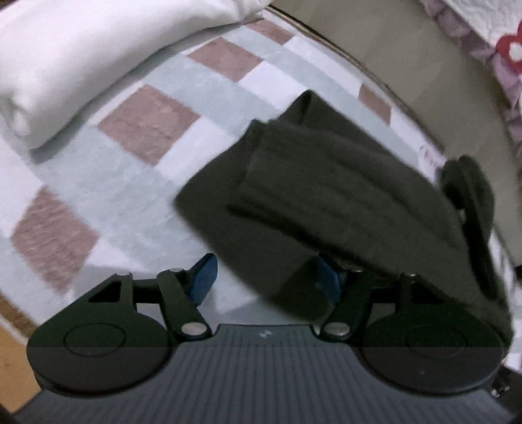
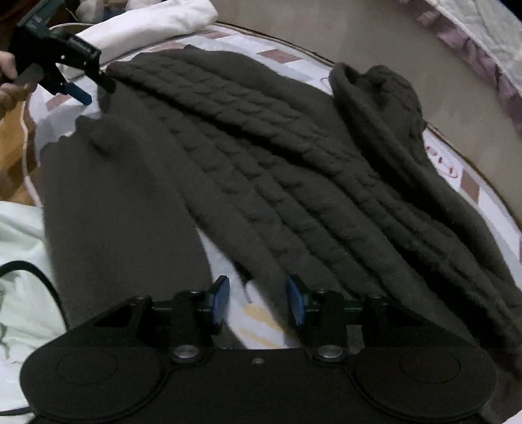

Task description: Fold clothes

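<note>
A dark cable-knit sweater (image 2: pixel 261 156) lies spread across the checked bed cover (image 2: pixel 469 186); its collar (image 2: pixel 375 98) bunches at the far right. My right gripper (image 2: pixel 257 300) is open at the sweater's near edge, nothing between its blue pads. My left gripper (image 1: pixel 264 277) is open; sweater cloth (image 1: pixel 326 195) drapes over its right finger (image 1: pixel 326 280) and is not pinched. The left gripper also shows in the right wrist view (image 2: pixel 94 88), at the sweater's far left corner.
A folded white blanket (image 1: pixel 81 58) lies at the far left of the bed. A white pillow (image 2: pixel 156 19) is behind the sweater. A beige wall (image 2: pixel 359 39) and patterned curtain (image 2: pixel 483 42) run along the far side. A black cable (image 2: pixel 36 274) lies at near left.
</note>
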The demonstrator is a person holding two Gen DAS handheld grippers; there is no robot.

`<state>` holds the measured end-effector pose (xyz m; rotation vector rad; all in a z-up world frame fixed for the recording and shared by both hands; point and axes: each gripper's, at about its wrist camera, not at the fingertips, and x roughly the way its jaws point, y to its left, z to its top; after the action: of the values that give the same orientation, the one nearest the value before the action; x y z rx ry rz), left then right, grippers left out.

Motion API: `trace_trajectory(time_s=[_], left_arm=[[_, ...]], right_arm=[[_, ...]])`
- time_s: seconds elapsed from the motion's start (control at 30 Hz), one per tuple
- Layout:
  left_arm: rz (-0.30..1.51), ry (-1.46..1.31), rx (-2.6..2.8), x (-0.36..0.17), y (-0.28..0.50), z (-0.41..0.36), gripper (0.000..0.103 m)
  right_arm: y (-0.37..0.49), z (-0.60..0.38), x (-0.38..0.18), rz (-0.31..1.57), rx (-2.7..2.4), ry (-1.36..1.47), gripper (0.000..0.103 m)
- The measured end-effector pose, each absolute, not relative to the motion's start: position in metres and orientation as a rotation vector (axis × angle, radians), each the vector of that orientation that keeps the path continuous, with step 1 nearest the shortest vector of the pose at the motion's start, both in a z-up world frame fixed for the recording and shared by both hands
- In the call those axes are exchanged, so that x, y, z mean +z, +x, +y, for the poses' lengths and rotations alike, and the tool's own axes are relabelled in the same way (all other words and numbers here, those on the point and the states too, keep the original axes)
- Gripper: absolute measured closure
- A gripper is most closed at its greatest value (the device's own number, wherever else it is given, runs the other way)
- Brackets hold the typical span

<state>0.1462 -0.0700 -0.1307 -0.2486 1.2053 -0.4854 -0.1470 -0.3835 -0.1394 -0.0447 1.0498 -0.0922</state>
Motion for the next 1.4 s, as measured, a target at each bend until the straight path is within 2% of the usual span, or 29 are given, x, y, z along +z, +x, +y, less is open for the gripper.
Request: trace_trajectory(time_s=[0.1,0.23,0.27,0.3,0.33,0.37,0.4,0.6,0.67,0.77,0.87,1.07,1.13,1.17,1.2,1.23,1.27,1.4], left_arm=[[1.192,-0.408,-0.507,-0.139,0.161,-0.072,0.017],[1.149,-0.436,-0.537,-0.144,0.162,-0.086,0.017],[1.141,-0.415,-0.546,-0.144,0.160,-0.090,0.027],[1.132,-0.393,-0.556,-0.144,0.158,-0.094,0.058],[1.124,-0.371,-0.565,-0.143,0.156,-0.098,0.078],[1.122,-0.333,-0.574,-0.142,0.155,-0.102,0.085],[1.095,-0.316,-0.567,-0.137,0.152,-0.102,0.086],[0.835,-0.293,-0.667,-0.053,0.120,-0.073,0.087],[0.840,-0.306,-0.689,-0.039,0.100,-0.048,0.087],[0.945,-0.235,-0.613,-0.060,0.077,-0.028,0.087],[1.168,-0.128,-0.485,-0.110,0.080,-0.028,0.087],[1.051,-0.138,-0.480,-0.091,0.086,-0.032,0.086],[1.089,-0.069,-0.478,-0.101,0.083,-0.038,0.083],[1.140,-0.028,-0.477,-0.108,0.082,-0.040,0.075],[1.208,0.006,-0.478,-0.117,0.082,-0.041,0.062],[1.274,0.038,-0.478,-0.125,0.082,-0.042,0.058],[1.305,0.034,-0.479,-0.129,0.082,-0.040,0.058],[1.244,-0.034,-0.492,-0.106,0.084,-0.026,0.058]], right_arm=[[-0.139,-0.390,-0.143,1.032,-0.119,-0.024,0.059],[-0.132,-0.397,-0.151,0.958,-0.157,0.008,0.053],[-0.131,-0.398,-0.153,0.937,-0.161,0.019,0.053],[-0.131,-0.398,-0.153,0.926,-0.159,0.021,0.055],[-0.131,-0.398,-0.153,0.915,-0.157,0.025,0.074],[-0.133,-0.400,-0.150,0.902,-0.157,0.043,0.094],[-0.136,-0.404,-0.145,0.888,-0.169,0.094,0.094],[-0.178,-0.411,-0.101,0.700,-0.198,0.419,0.094],[-0.192,-0.410,-0.096,0.689,-0.149,0.505,0.094],[-0.205,-0.407,-0.104,0.758,-0.057,0.581,0.094],[-0.207,-0.401,-0.118,0.862,0.014,0.577,0.094],[-0.197,-0.395,-0.127,0.952,0.117,0.565,0.093],[-0.194,-0.394,-0.130,0.981,0.149,0.568,0.093],[-0.195,-0.397,-0.134,0.990,0.154,0.601,0.093],[-0.196,-0.399,-0.139,0.997,0.156,0.631,0.093],[-0.197,-0.401,-0.143,1.003,0.158,0.657,0.093],[-0.198,-0.399,-0.144,1.004,0.160,0.660,0.092],[-0.196,-0.385,-0.142,1.018,0.193,0.626,0.092]])
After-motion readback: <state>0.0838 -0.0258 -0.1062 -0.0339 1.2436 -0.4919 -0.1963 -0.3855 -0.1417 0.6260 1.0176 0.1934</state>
